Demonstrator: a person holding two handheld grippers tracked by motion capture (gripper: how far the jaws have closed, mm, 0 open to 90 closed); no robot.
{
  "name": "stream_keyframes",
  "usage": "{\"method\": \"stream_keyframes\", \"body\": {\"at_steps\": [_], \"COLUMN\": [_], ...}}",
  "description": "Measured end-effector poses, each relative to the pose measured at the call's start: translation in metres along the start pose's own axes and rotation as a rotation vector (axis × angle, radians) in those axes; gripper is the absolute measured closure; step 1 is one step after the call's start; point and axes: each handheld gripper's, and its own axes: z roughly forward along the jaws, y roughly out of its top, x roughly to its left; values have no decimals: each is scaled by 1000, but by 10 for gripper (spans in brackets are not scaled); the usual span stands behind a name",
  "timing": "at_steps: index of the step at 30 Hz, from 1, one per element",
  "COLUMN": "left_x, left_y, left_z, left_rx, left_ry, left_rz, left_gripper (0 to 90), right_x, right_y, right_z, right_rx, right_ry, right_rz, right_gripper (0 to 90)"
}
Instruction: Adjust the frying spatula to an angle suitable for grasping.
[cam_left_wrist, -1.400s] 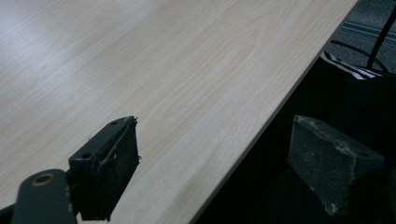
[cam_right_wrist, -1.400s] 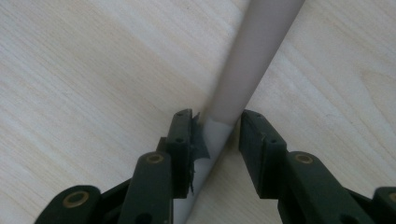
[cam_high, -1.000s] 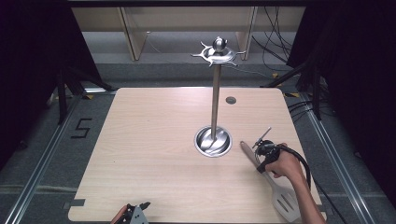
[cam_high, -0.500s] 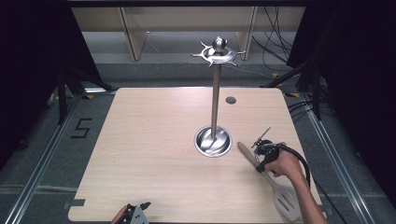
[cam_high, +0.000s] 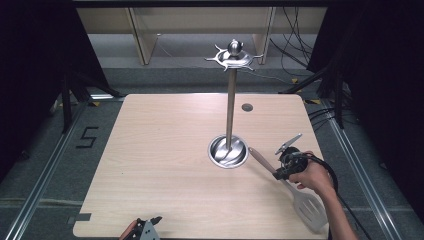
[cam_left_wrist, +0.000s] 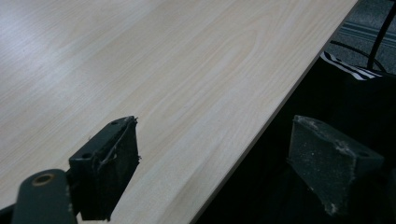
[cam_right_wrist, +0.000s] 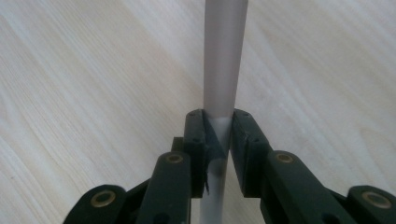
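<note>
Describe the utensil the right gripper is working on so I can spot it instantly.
Start at the tall steel stand in the middle of the wooden table; look to the near right of its round base. There lies a slotted spatula, handle tip toward the base. The right gripper is shut on its handle; it is the table's one loose utensil.

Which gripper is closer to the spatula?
Right. The right gripper is shut on the spatula handle; the left gripper sits far away at the table's near edge.

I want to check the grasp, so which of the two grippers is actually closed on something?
The right gripper, shut on the slotted spatula's pale handle; the left gripper hangs open at the wooden table's near edge.
</note>
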Motion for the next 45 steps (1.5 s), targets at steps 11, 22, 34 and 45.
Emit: {"method": "stream_keyframes", "body": {"at_steps": [11, 22, 34, 45], "left_x": [0, 0, 0, -1], "left_y": [0, 0, 0, 0], "left_z": [0, 1, 2, 0], "left_rx": [1, 2, 8, 1], "left_ry": [-3, -4, 8, -3], "left_rz": [1, 0, 7, 1], "left_gripper": [154, 154, 154, 154], "right_x": [6, 10, 15, 26], "right_y": [-9, -26, -31, -10], "right_z": [-31, -59, -76, -86], "right_rx": [-136, -335, -489, -635], "right_ry": [0, -3, 71, 152], "right_rz": [18, -23, -29, -89], "right_gripper": [780, 781, 782, 785]}}
